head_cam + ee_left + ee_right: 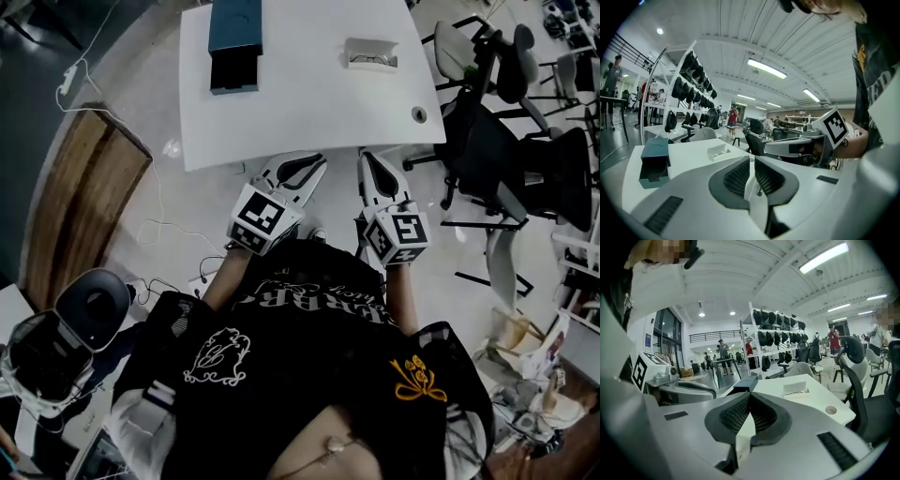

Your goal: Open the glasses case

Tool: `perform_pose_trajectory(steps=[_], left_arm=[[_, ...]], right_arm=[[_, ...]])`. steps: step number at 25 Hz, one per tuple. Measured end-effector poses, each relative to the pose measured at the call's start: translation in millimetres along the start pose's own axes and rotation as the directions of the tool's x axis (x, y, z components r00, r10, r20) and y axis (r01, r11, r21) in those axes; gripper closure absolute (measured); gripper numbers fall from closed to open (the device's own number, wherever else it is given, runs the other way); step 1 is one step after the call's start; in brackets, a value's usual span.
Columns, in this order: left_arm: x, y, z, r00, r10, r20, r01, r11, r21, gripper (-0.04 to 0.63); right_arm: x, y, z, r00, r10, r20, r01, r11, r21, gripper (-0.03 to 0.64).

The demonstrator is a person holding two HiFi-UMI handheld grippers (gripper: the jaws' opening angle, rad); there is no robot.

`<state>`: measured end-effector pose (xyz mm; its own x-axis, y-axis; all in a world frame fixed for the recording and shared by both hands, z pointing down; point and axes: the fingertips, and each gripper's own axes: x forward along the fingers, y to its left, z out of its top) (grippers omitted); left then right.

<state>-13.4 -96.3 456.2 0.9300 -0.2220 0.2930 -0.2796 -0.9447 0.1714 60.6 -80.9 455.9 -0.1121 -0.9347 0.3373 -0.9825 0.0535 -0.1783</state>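
Observation:
A white open case [372, 54] with a pair of glasses in it lies at the far right of the white table [300, 112]; it also shows as the white case [718, 151] and the white case [797, 389]. A dark teal box [234, 47] lies at the far left, its inner part slid out towards me. My left gripper [317, 161] and right gripper [367, 157] hover side by side at the table's near edge, well short of both. The left gripper [752, 158] shows only a thin slit between its tips and holds nothing. The right gripper [749, 394] is shut and empty.
A round cable hole [419, 114] sits near the table's front right corner. Dark office chairs [497, 141] crowd the right side. A wooden panel [75, 197] and loose cables [178, 234] lie on the floor at left. Shelves of dark helmets [773, 329] stand behind the table.

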Motion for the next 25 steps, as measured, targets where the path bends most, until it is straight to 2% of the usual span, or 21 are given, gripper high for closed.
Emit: perform_pose_trajectory(steps=[8, 16, 25], left_arm=[[7.4, -72.0, -7.5, 1.000, 0.020, -0.003, -0.020, 1.000, -0.018, 0.551], [10.2, -133.7, -20.8, 0.998, 0.055, 0.006, -0.055, 0.998, -0.038, 0.551], [7.8, -167.0, -21.2, 0.996, 0.088, 0.015, -0.088, 0.996, -0.021, 0.551]], right_arm=[[-66.9, -21.2, -26.3, 0.999, 0.046, -0.026, -0.045, 0.998, 0.052, 0.603], [-114.3, -32.9, -55.5, 0.990, 0.105, -0.093, -0.105, 0.994, 0.011, 0.603], [-136.1, -41.6, -59.1, 0.985, 0.149, -0.082, -0.151, 0.988, -0.022, 0.603]])
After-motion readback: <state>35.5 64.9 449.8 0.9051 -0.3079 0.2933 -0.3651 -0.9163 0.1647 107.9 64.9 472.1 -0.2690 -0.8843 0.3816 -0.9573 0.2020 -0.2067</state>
